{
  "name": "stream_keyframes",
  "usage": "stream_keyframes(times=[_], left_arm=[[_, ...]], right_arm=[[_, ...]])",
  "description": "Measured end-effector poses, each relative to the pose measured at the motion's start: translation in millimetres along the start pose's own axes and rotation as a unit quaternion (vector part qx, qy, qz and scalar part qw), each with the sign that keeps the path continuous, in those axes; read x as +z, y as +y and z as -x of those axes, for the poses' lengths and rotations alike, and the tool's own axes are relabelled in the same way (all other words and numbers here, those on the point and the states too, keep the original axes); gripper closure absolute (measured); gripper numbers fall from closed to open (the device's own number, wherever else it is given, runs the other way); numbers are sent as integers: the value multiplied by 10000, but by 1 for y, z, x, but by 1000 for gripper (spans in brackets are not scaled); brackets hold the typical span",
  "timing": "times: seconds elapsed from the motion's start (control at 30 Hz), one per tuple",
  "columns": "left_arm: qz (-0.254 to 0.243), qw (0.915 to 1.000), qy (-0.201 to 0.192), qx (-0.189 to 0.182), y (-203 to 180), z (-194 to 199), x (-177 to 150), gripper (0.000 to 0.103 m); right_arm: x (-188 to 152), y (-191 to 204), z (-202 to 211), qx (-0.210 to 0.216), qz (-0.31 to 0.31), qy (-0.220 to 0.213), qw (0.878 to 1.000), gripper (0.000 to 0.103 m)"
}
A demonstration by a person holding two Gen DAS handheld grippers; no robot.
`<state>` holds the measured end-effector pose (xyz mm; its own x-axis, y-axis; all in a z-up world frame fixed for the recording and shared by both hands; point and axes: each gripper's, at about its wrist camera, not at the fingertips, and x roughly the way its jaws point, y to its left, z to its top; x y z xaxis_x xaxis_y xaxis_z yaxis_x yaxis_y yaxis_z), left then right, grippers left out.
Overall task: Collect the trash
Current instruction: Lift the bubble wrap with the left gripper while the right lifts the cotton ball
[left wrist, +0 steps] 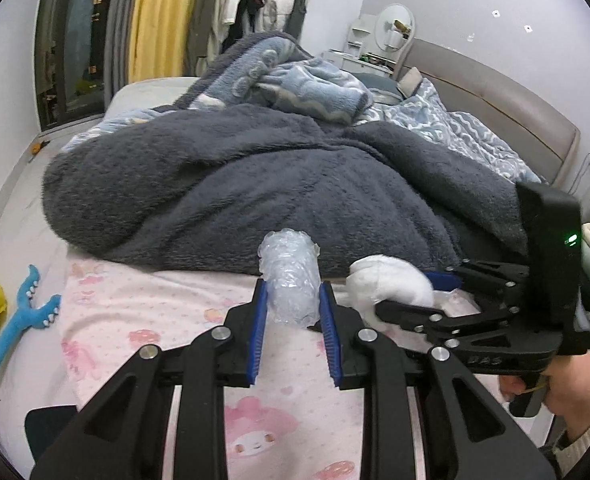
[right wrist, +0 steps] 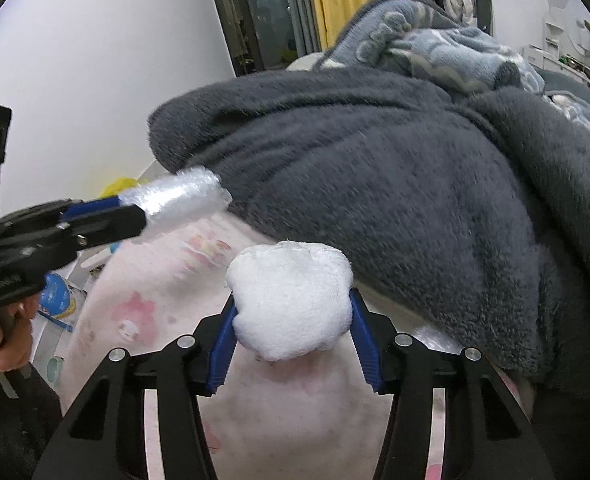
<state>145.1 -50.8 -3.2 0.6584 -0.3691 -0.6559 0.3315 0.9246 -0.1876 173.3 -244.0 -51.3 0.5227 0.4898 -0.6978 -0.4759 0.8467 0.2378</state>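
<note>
Item: roll of bubble wrap (left wrist: 291, 280), pinched between the pads of the left gripper (left wrist: 293, 312), held above the pink printed sheet (left wrist: 143, 320). Item: white wad of soft material (right wrist: 291, 300), clamped in the right gripper (right wrist: 293, 320), beside the grey fleece blanket (right wrist: 415, 184). No container is seen holding either.

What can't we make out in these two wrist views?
- Trash bin: in neither view.
- White wad: its underside, right wrist view, hidden by its own bulk.
- Bubble wrap: near end, left wrist view, hidden between the left gripper pads.
- Floor items by the bed, right wrist view: blurred, partly behind the left gripper.
</note>
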Motion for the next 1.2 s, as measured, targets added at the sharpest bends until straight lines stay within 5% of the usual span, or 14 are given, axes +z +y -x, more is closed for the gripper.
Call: stream_keyframes(times=[1.2], left_arm=[[796,9902,-126,1144,83,75,-57,75]], right_arm=[[44,94,39,508,158,-469,9975,50]])
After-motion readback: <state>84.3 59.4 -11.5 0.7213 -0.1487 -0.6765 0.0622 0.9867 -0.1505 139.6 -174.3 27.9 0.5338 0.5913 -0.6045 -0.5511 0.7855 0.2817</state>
